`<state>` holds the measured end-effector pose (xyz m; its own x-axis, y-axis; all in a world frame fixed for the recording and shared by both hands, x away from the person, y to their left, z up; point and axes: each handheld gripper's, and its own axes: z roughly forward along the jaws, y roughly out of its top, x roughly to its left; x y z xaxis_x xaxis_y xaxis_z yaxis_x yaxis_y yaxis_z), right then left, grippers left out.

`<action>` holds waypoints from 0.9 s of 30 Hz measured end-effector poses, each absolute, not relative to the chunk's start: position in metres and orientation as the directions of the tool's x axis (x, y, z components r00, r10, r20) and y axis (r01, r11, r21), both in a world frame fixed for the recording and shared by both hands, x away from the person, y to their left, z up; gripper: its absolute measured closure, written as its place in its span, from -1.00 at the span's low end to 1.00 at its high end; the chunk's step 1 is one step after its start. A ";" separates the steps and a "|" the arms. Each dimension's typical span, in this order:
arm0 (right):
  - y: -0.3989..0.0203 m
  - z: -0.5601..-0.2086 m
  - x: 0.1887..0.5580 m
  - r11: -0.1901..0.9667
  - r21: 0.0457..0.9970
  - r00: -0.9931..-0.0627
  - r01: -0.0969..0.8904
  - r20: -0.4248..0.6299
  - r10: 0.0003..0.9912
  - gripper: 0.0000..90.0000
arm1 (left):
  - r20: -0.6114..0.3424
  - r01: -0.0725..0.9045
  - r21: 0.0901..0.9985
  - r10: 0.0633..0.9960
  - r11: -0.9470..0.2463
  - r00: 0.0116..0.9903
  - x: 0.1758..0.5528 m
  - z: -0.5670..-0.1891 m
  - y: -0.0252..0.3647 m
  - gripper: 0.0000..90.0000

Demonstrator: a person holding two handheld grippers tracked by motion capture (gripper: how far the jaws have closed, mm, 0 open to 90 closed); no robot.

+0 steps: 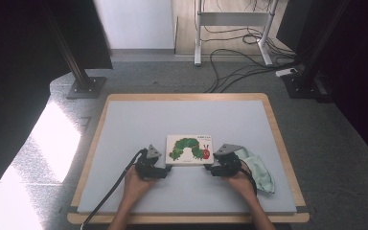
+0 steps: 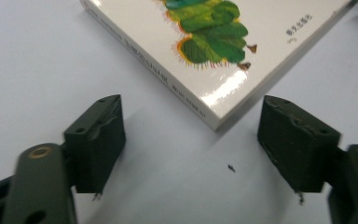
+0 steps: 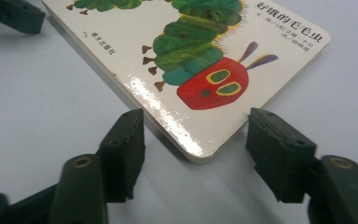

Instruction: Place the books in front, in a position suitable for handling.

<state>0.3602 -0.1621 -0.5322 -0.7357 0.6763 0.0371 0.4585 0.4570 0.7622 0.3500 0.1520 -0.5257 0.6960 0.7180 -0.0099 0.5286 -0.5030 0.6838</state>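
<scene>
While both my left gripper [image 2: 191,144] and right gripper [image 3: 193,154] stand spread, each frames a near corner of the white caterpillar board book [image 1: 189,149].

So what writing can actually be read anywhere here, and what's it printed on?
"好饿的毛毛虫": the title, on the front cover of the picture book, above the red caterpillar head.
Small credit lines beside the title: too small to read.
Small publisher line near the cover's lower edge: too blurred.
Print along the book's spine: blurred, unreadable.
</scene>
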 end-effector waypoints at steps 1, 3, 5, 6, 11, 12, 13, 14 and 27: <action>-0.162 -0.532 0.360 0.455 0.760 -0.736 0.464 0.045 0.676 -0.35 | -0.011 0.530 0.677 0.713 -0.511 0.701 0.349 -0.525 0.152 -0.62; -0.161 -0.530 0.358 0.461 0.759 -0.740 0.460 0.040 0.672 -0.39 | -0.004 0.524 0.668 0.701 -0.529 0.713 0.347 -0.523 0.153 -0.68; -0.161 -0.527 0.356 0.461 0.764 -0.747 0.451 0.040 0.664 -0.45 | -0.001 0.513 0.685 0.703 -0.518 0.711 0.343 -0.520 0.155 -0.71; -0.160 -0.524 0.354 0.462 0.767 -0.749 0.446 0.037 0.661 -0.52 | -0.001 0.509 0.690 0.703 -0.515 0.712 0.342 -0.519 0.156 -0.74; -0.160 -0.514 0.349 0.478 0.767 -0.758 0.428 0.017 0.652 -0.69 | 0.015 0.478 0.717 0.696 -0.508 0.718 0.333 -0.511 0.160 -0.84; -0.161 -0.512 0.347 0.483 0.764 -0.758 0.427 0.011 0.652 -0.70 | 0.015 0.477 0.716 0.694 -0.510 0.720 0.331 -0.510 0.160 -0.87; -0.162 -0.510 0.346 0.490 0.761 -0.760 0.424 0.005 0.650 -0.72 | 0.016 0.476 0.715 0.692 -0.512 0.722 0.330 -0.509 0.160 -0.90; -0.163 -0.508 0.344 0.492 0.762 -0.757 0.421 -0.003 0.653 -0.72 | 0.018 0.475 0.713 0.692 -0.515 0.722 0.329 -0.509 0.161 -0.94; -0.195 -0.479 0.327 0.439 0.790 -0.714 0.428 -0.002 0.700 -0.82 | 0.031 0.485 0.711 0.712 -0.509 0.701 0.316 -0.501 0.184 -1.00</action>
<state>0.3275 -0.1953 -0.4795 -0.7139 0.7002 -0.0022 0.4284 0.4392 0.7897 0.3160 0.1835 -0.5010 0.7012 0.7123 0.0309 0.4855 -0.5088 0.7109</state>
